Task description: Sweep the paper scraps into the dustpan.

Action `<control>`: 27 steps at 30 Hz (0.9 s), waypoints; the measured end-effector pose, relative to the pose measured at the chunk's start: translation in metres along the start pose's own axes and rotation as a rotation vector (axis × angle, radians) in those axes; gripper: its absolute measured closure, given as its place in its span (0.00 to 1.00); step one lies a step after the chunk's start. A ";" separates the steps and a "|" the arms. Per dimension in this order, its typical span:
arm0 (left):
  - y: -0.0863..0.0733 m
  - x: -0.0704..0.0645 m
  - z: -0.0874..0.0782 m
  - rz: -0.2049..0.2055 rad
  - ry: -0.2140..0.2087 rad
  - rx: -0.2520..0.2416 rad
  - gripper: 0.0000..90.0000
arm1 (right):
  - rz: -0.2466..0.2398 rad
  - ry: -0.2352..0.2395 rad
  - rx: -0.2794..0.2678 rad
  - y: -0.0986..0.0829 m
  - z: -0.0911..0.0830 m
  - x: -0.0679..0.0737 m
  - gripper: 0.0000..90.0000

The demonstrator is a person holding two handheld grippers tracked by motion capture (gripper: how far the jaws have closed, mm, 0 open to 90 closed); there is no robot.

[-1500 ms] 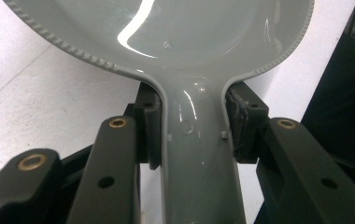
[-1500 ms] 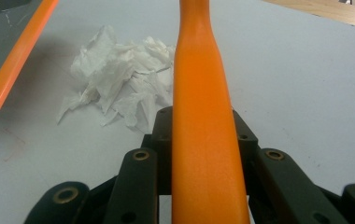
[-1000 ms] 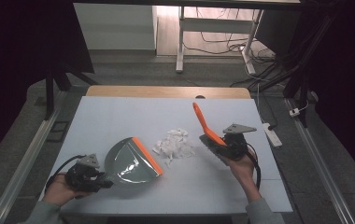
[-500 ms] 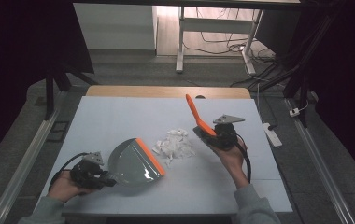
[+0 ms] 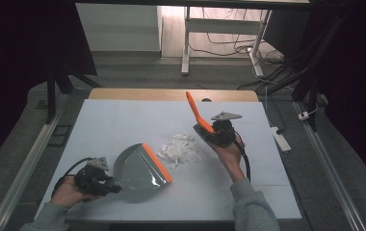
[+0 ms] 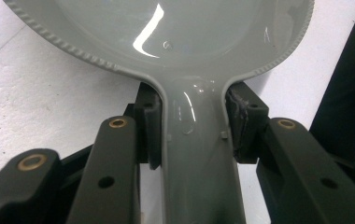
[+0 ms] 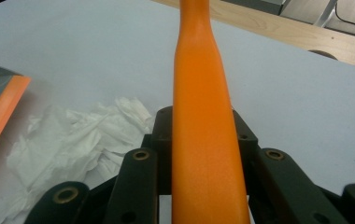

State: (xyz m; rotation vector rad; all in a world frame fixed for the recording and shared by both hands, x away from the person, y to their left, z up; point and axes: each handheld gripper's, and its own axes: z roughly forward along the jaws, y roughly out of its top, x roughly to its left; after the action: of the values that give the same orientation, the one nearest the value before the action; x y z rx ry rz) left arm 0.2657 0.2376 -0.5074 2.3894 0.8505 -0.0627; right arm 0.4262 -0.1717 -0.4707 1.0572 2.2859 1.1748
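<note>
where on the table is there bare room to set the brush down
The far left of the table, behind the dustpan, is bare, and so is the near right corner beside the right forearm. It is crowded mid-table, where the paper scraps lie between dustpan and brush.

On the table (image 5: 123,120), a dustpan (image 5: 140,168) lies toward the near left, its open edge turned to the right and its handle pointing left into the left gripper (image 5: 105,180). Just right of that open edge sits a heap of crumpled paper (image 5: 180,148), near the table's middle. Right of the paper and close beside it is the right gripper (image 5: 209,134), from which a brush handle (image 5: 194,110) slants up and away toward the table's far edge.
</note>
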 end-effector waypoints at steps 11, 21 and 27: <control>0.000 0.000 0.001 -0.006 -0.001 0.000 0.68 | 0.004 -0.011 0.028 -0.001 0.020 -0.002 0.79; 0.001 0.001 0.004 -0.011 -0.014 0.000 0.68 | -0.007 -0.023 0.042 0.006 0.033 -0.001 0.79; 0.002 0.001 0.006 -0.008 -0.018 0.013 0.68 | -0.003 -0.016 0.056 0.004 0.040 -0.001 0.79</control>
State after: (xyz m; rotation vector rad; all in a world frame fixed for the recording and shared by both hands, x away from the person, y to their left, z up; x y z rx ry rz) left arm 0.2685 0.2339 -0.5118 2.3942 0.8542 -0.0931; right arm 0.4526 -0.1489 -0.4911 1.0796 2.3200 1.1030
